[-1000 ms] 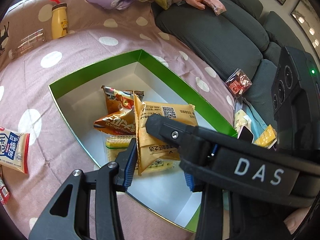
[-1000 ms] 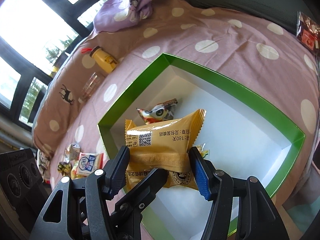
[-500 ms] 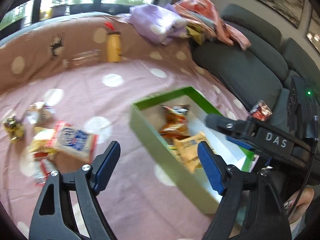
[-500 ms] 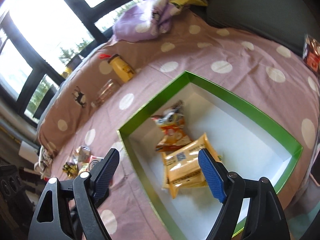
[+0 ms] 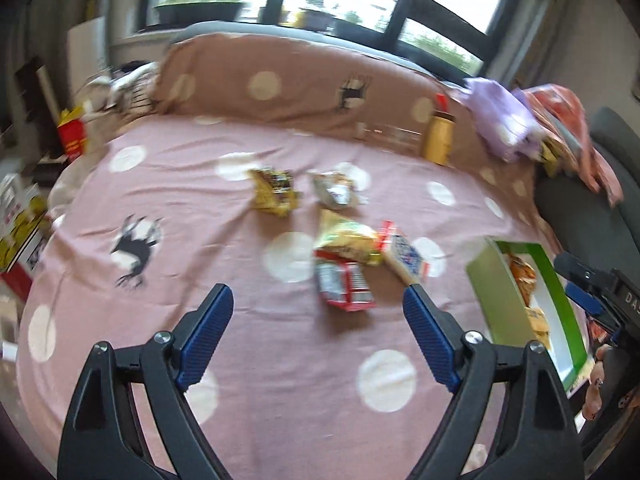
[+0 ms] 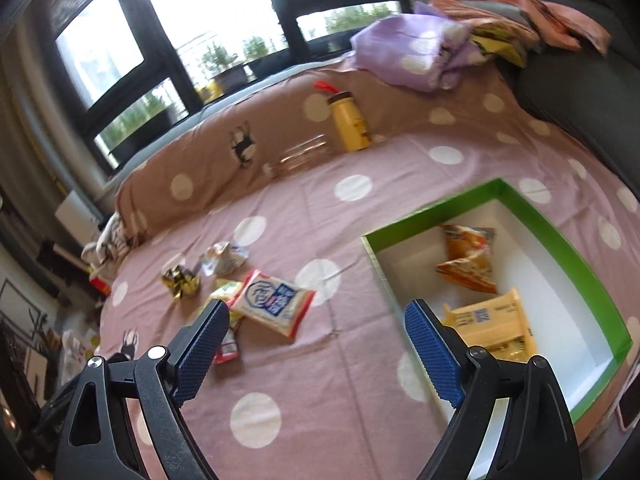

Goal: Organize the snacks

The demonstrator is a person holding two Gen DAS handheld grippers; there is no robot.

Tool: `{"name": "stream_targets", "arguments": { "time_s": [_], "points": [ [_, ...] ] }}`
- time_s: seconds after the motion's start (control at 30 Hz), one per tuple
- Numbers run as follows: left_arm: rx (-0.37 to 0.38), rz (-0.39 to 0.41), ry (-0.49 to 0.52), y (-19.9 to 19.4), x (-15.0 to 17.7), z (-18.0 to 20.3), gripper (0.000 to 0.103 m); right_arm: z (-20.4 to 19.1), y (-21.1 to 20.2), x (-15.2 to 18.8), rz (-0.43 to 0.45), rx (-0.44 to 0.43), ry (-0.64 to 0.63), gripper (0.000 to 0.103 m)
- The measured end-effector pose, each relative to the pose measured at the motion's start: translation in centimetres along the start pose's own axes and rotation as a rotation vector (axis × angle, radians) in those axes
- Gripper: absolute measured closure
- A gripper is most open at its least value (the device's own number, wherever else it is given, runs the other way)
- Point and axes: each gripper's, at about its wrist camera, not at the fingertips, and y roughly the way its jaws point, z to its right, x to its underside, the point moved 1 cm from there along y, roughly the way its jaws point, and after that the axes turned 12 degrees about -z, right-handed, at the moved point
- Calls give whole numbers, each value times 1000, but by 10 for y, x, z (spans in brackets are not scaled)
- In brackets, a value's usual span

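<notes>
Nearest the left wrist camera, the left gripper (image 5: 318,330) hangs wide apart with nothing between its blue pads, above the pink polka-dot bedspread (image 5: 168,264). The right gripper (image 6: 316,344) is likewise spread and empty, hovering over the near left corner of the green box (image 6: 576,264).

Just beyond the left gripper lies the loose pile: a red-and-white packet (image 5: 344,286), touching a yellow-green bag (image 5: 346,236) behind it, with a white-and-blue packet (image 5: 406,256) at their right. Farther back, a little apart, sit a gold-and-dark wrapper (image 5: 274,192) and a silvery wrapper (image 5: 336,190). The box, off to the right of the pile, already holds an orange bag (image 6: 468,258) and yellow packets (image 6: 494,326).

So the job looks part done — some snacks boxed, about five left on the bed. The step in hand seems to be reaching for the next one. The red-and-white packet is the closest candidate; the next move would call for lowering the left gripper around it and closing on an edge without dragging the bag leaning on it.

Beyond, a yellow bottle (image 5: 438,136) stands against the raised bedding — not obviously part of the sorting.
</notes>
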Motion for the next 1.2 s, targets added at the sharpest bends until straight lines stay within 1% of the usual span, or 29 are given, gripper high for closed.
{"name": "stream_targets", "arguments": {
  "time_s": [0.1,0.17,0.27,0.33,0.37,0.43,0.5,0.57,0.7,0.77,0.87,0.93,1.0,1.03,1.07,1.1,1.13,1.17,1.2],
  "points": [
    [-58,10,-54,0,3,-23,13,-23,11,0,-31,-3,-53,13],
    [-78,-2,-80,3,2,-36,13,-40,22,-3,-66,-25,-73,13],
    [-99,-23,-127,11,1,-55,13,-68,40,-12,-130,-93,-113,13],
    [-96,-39,-148,16,-1,-62,13,-90,58,-20,-188,-147,-143,13],
    [-91,-44,-158,17,-1,-66,13,-100,67,-24,-216,-150,-151,13],
    [-100,-45,-177,19,-3,-74,13,-123,87,-32,-258,-113,-175,13],
    [-126,-58,-194,23,-5,-78,13,-151,106,-41,-268,-98,-235,13],
    [-120,-67,-205,24,-5,-82,13,-174,127,-51,-288,-94,-276,13],
    [-119,-59,-220,22,-8,-88,13,-209,176,-67,-355,-91,-281,13],
    [-127,-50,-233,20,-9,-92,13,-225,197,-72,-379,-74,-302,21],
    [-118,-47,-252,18,-9,-97,13,-238,225,-76,-393,-7,-315,22],
    [-114,-48,-243,18,-9,-98,13,-243,242,-78,-401,28,-322,22],
    [-115,-45,-234,17,-10,-99,13,-247,256,-77,-415,56,-344,26],
    [-117,-45,-236,17,-10,-100,13,-248,262,-77,-419,68,-352,32],
    [-119,-46,-239,17,-10,-102,13,-247,266,-77,-424,62,-354,37],
    [-122,-46,-242,17,-10,-103,13,-247,269,-78,-427,63,-353,39],
    [-123,-46,-245,17,-9,-104,13,-245,270,-77,-416,71,-348,42],
    [-123,-47,-248,17,-9,-105,13,-244,269,-77,-405,71,-346,50],
    [-122,-48,-249,18,-9,-106,13,-242,266,-76,-396,56,-348,53]
  ]
}}
